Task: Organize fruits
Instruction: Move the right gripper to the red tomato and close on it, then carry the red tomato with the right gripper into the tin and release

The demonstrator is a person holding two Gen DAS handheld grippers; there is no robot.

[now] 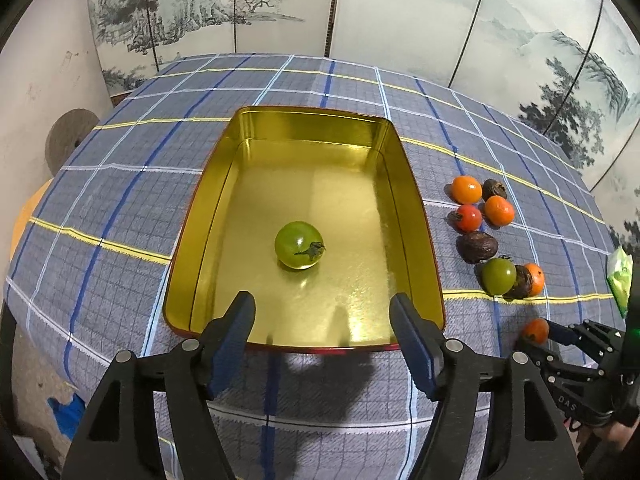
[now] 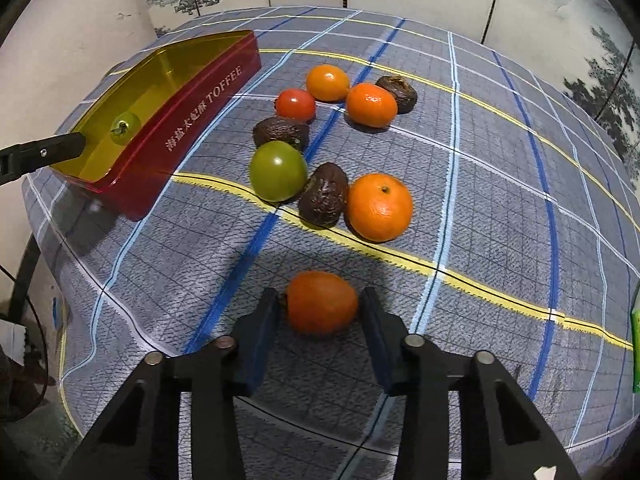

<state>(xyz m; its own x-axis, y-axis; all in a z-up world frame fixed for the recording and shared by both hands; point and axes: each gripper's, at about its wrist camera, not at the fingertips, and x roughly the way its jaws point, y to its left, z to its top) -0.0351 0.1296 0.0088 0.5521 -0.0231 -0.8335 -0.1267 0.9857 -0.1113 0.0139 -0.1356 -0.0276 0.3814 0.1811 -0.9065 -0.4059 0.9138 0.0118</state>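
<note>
One orange fruit [image 2: 322, 302], long axis crosswise

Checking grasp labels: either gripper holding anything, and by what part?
Right gripper is shut on the orange fruit, pads on its two sides. Left gripper is open and holds nothing.

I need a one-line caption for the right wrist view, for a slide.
Right gripper shut on an orange fruit on the checked tablecloth, near the loose fruits and the red tin.

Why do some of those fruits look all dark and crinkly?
Three dark fruits on the tablecloth look shrivelled and wrinkled, unlike the smooth fruits beside them. Possibly overripe or dried; I cannot tell which.
</note>
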